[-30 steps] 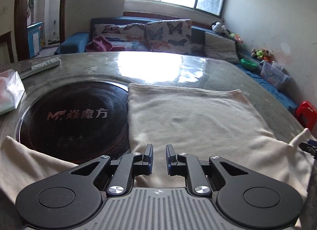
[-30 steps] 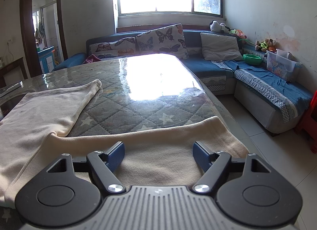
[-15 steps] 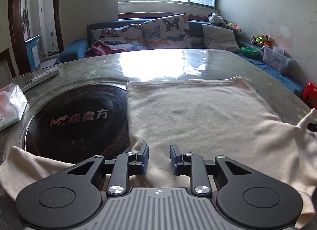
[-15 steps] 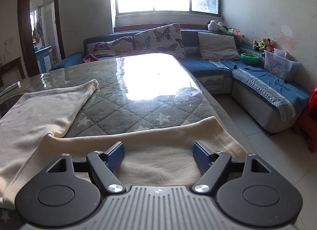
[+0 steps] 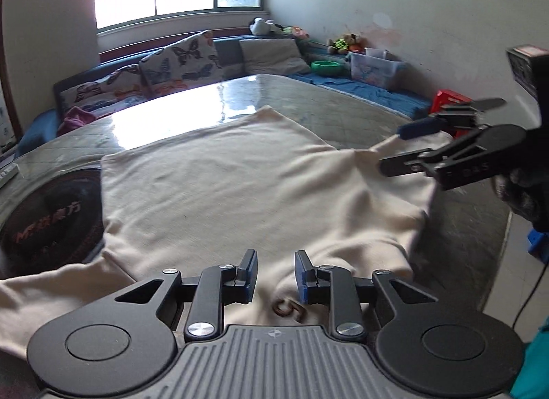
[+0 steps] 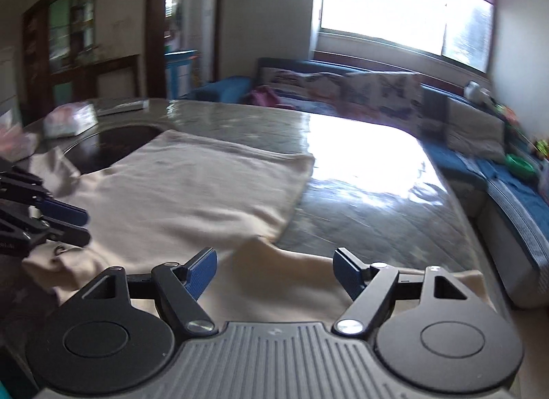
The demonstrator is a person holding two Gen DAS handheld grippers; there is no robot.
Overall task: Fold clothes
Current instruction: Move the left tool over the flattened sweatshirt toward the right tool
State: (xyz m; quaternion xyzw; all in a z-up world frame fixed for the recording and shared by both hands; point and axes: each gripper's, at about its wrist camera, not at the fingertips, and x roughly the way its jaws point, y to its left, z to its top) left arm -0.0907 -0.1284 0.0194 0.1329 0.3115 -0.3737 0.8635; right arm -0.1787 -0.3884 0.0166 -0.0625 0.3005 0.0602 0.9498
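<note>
Cream garment [image 5: 240, 186] lies spread over the near half of the table [image 5: 343, 107], collar end toward the near edge, one sleeve trailing off to the near left corner, the other toward the right edge. Small dark mark at the collar, shaped like a 5 or an S; cannot tell which.

Left gripper [image 5: 276, 273] hangs over the collar, fingers set a narrow gap apart, nothing between them. Right gripper [image 6: 274, 270] sits over the right sleeve near the right edge, fingers spread wide, empty.

Black round hob [image 5: 44, 227] set into the table's left side, partly under the garment; red print on it, first letters read "MF", the rest blurred.

Left view alone shows the right gripper from the side, and a red stool [image 5: 449, 98] past the right edge. Right view alone shows a tissue pack [image 6: 70, 119] and a remote [image 6: 121, 105] at the far left corner.

Far half of the table is bare glossy surface with window glare. Sofa [image 6: 377, 97] runs behind.
</note>
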